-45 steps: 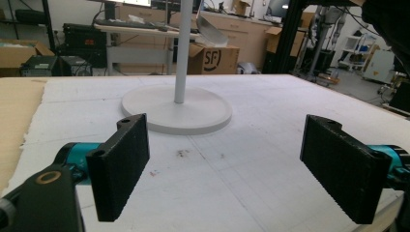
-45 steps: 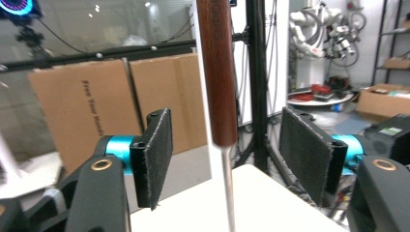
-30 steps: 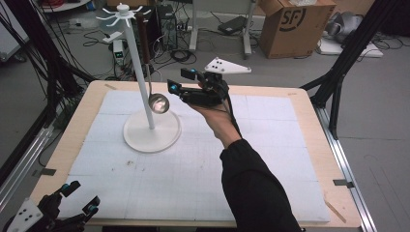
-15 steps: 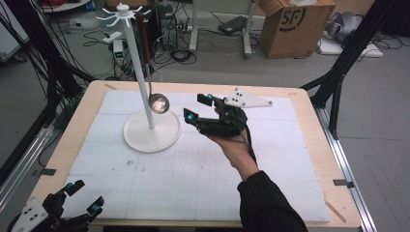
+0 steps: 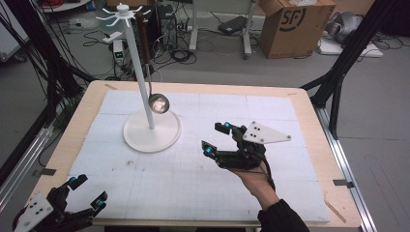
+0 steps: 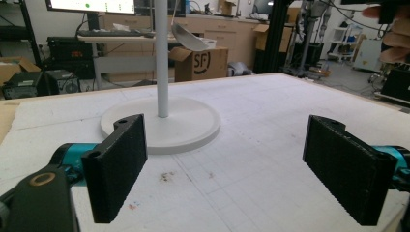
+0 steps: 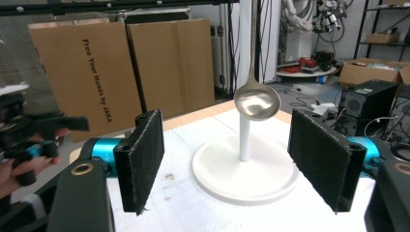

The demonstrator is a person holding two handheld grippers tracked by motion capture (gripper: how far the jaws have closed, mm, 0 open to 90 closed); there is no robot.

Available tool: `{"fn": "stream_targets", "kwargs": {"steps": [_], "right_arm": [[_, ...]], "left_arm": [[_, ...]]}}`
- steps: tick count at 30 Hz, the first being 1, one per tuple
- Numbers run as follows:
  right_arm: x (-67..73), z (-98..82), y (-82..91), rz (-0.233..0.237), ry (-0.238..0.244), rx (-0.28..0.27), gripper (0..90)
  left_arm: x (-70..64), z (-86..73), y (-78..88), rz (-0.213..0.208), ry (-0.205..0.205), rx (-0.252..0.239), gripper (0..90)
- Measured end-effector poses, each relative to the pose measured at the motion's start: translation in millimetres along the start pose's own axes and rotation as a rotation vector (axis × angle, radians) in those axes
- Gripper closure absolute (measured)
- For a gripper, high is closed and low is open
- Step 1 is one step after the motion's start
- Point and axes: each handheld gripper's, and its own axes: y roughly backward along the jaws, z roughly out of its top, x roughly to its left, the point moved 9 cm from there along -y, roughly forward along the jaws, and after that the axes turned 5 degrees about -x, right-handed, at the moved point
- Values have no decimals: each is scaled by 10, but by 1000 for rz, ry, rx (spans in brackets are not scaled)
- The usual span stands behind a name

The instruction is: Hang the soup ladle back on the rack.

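Note:
A white stand (image 5: 152,133) with a tall pole and hooked top is on the table's far left. A steel ladle (image 5: 158,103) hangs from it, bowl low beside the pole. My right gripper (image 5: 216,138) hovers right of the stand's base, pointing at it, open; its jaws have just been opening with nothing between them. In the right gripper view the ladle (image 7: 257,102) hangs ahead, beyond the black pads (image 7: 142,159). My left gripper (image 5: 88,191) is open at the near left corner. In the left gripper view the stand (image 6: 159,123) lies beyond its empty jaws.
White foam board (image 5: 193,183) covers the wooden table (image 5: 319,125). A cardboard box (image 5: 290,24), cables and black frame legs (image 5: 338,72) stand on the floor beyond the far edge.
My right gripper has drawn back from the ladle, toward the right and the near side, and lower. The ladle stays hanging on the stand. The left gripper has barely moved.

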Motion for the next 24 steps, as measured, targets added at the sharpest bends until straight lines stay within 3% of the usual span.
{"fn": "stream_targets", "kwargs": {"steps": [11, 21, 24], "right_arm": [[-36, -219, 338, -45, -4, -2, 268], [-30, -460, 573, -101, 12, 10, 261], [-46, -556, 630, -120, -3, 13, 253]], "left_arm": [[-20, -1, -234, -20, -11, 7, 163], [-63, -4, -461, -52, -1, 8, 163], [-66, -16, -517, -57, 5, 9, 162]]}}
